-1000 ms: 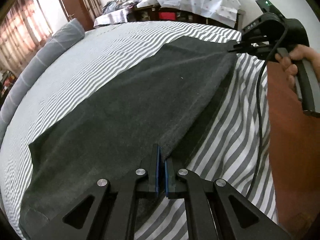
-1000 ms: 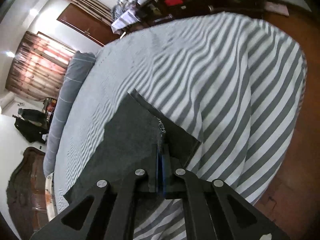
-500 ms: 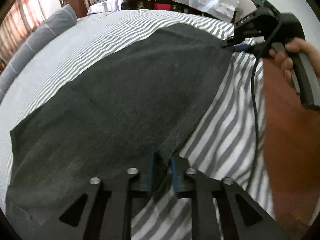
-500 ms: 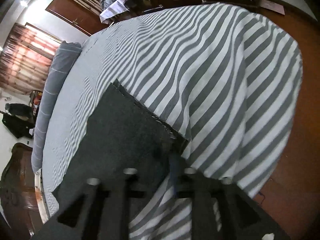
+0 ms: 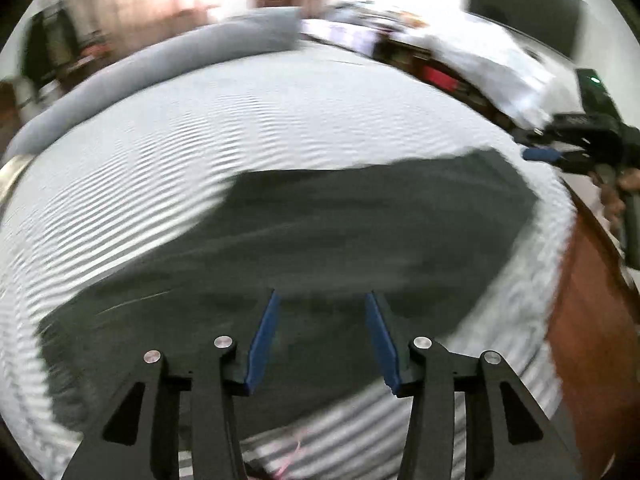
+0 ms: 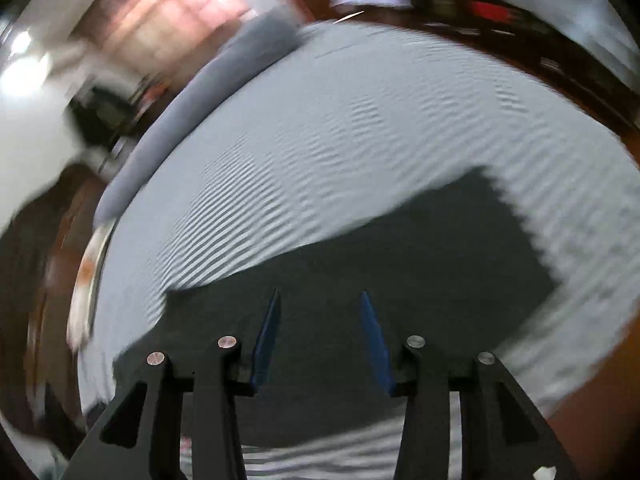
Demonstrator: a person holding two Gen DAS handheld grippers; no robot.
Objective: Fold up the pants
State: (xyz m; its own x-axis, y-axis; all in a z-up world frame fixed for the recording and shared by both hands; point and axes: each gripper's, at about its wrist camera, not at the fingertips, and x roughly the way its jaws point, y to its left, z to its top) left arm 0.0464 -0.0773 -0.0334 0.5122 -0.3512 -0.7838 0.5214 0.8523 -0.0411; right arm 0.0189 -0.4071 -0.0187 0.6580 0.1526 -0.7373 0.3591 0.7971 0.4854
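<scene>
Item: pants (image 5: 360, 232), dark charcoal grey, soft matte fabric. We find them lying flat on the striped bed (image 5: 280, 120), folded into one long, broad panel near the bed's front edge. We note shallow lengthwise creases and one squared end (image 6: 500, 216); both views are motion-blurred.

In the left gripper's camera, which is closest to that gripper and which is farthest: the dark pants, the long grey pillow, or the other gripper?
From the left gripper, nearest first:
1. Dark pants: right under and just ahead of its open fingers.
2. Right gripper: off to the right, by the pants' far corner.
3. Long grey pillow: far back on the left, along the striped bed's far edge.
</scene>
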